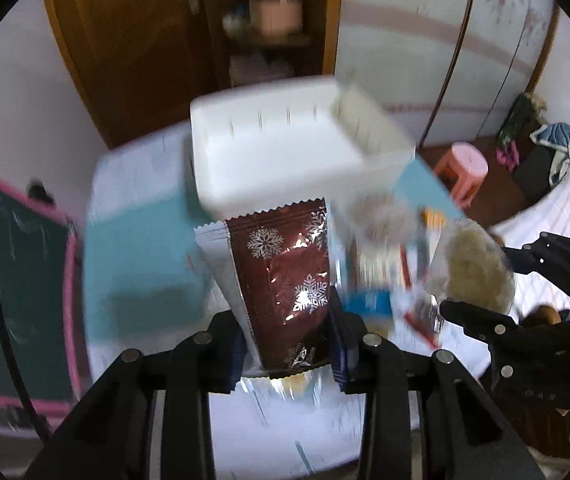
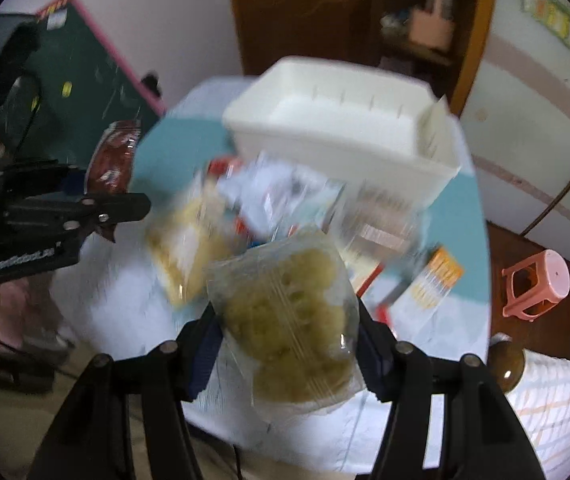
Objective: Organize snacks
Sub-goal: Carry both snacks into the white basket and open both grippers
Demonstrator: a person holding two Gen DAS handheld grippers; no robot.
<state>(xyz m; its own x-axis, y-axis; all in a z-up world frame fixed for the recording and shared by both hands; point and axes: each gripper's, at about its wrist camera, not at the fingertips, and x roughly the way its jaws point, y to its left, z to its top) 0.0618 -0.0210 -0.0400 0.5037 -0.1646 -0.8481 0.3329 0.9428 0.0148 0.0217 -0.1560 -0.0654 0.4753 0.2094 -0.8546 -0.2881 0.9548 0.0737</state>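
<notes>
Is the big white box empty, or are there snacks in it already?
The white box looks empty: both wrist views show only bare white floor inside. The snack pile lies on the table in front of it.

Black gripper, silver screws

A tabletop under a pale blue and white cloth fills the middle of both views. In the left wrist view, a brown wooden door stands at twelve o'clock, with a blurred shelf of household things just beside it. A pale cabinet with flower prints rises at one o'clock. A pink plastic stool sits on the dark floor at three o'clock, near a heap of clothes. A green chalkboard with a pink frame leans at nine o'clock. In the right wrist view, the chalkboard lies at ten o'clock, the stool at three o'clock, and a checked white cloth at four o'clock.
</notes>
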